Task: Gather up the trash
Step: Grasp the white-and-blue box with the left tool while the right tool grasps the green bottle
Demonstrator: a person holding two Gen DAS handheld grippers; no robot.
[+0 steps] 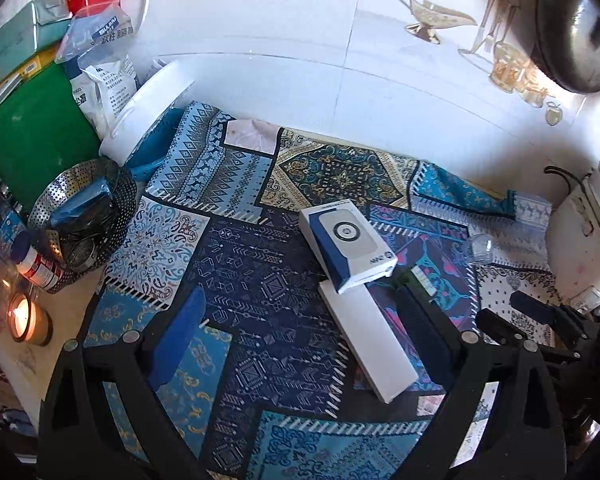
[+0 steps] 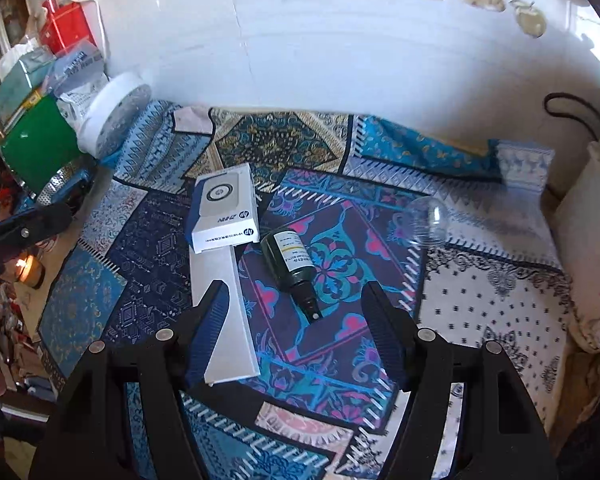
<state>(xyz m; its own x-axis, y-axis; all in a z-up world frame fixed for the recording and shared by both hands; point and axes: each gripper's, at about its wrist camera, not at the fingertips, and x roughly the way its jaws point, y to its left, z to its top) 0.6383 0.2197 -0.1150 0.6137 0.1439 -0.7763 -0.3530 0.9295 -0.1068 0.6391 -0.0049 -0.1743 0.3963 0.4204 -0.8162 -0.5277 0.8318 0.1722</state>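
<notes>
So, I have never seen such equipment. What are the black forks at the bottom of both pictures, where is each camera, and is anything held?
There is no robot here: a person holds a two-finger gripper in each hand, with a camera on each looking forward along its fingers. One picture is from the left gripper, the other from the right gripper. Both are open and hold nothing. Below them, on a patterned cloth, lie a blue and white box resting on a long white box, a dark bottle on its side, and a clear plastic cup.
</notes>
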